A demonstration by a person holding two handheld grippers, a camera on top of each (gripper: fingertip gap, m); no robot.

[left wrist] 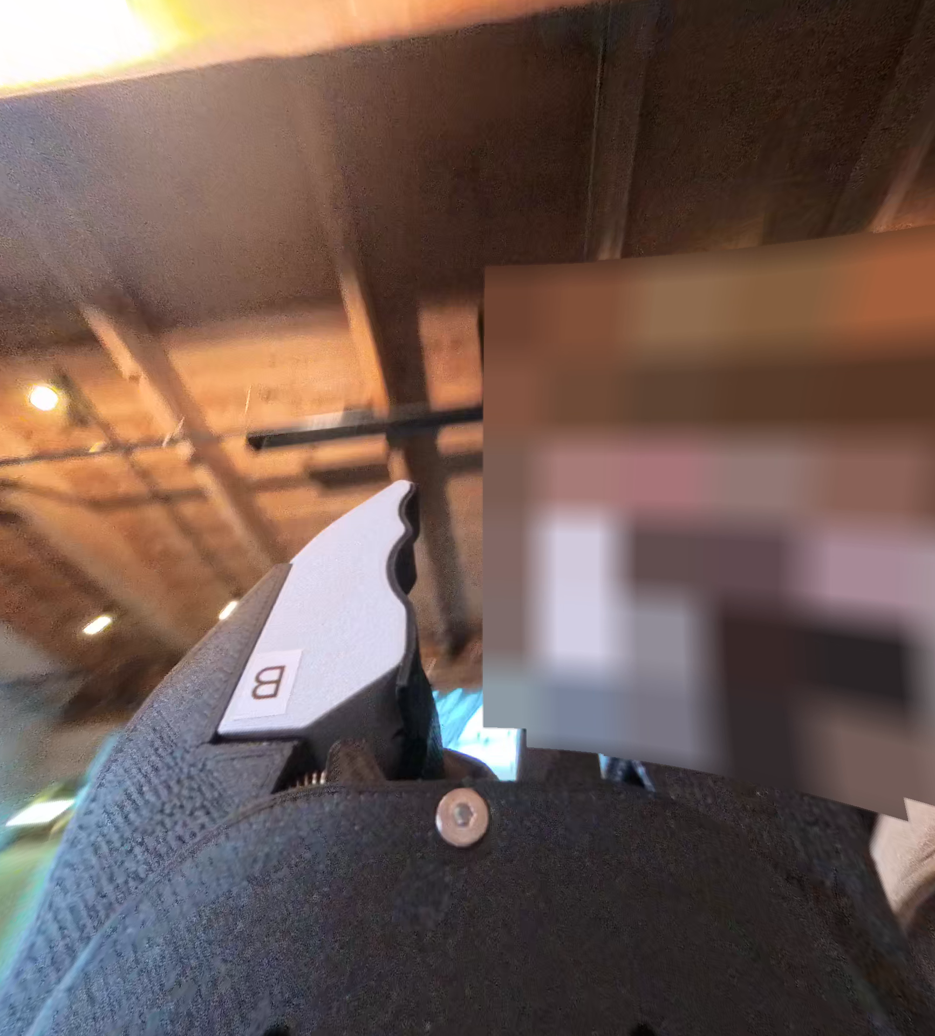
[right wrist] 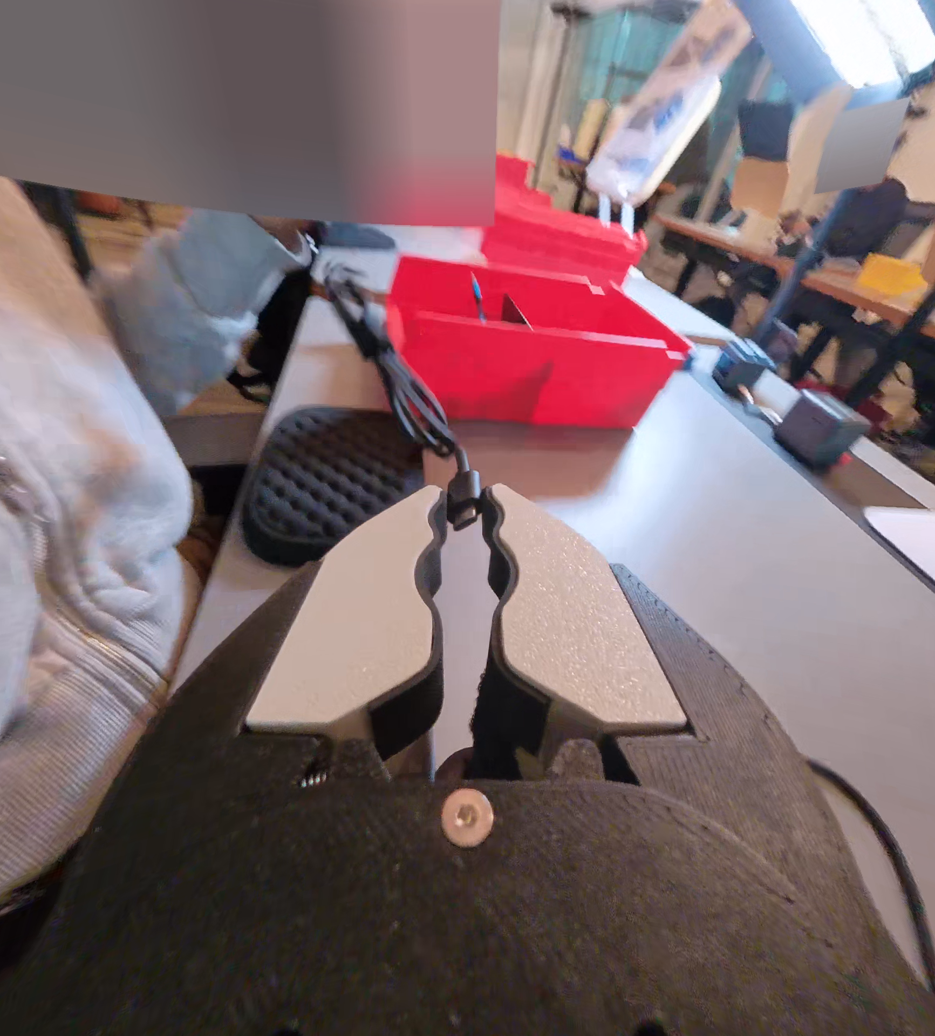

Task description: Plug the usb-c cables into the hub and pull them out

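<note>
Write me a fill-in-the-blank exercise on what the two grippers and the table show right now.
1. The right gripper is shut on the plug of a black ____.
2. Behind the cable, on the table, stands a bin coloured ____.
3. The left gripper, one finger visible, points up at a wooden ____.

Missing words: cable; red; ceiling

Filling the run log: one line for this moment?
right claw: shut on black usb-c cable plug | left claw: state unclear, aimed at ceiling | hub: unseen
</note>
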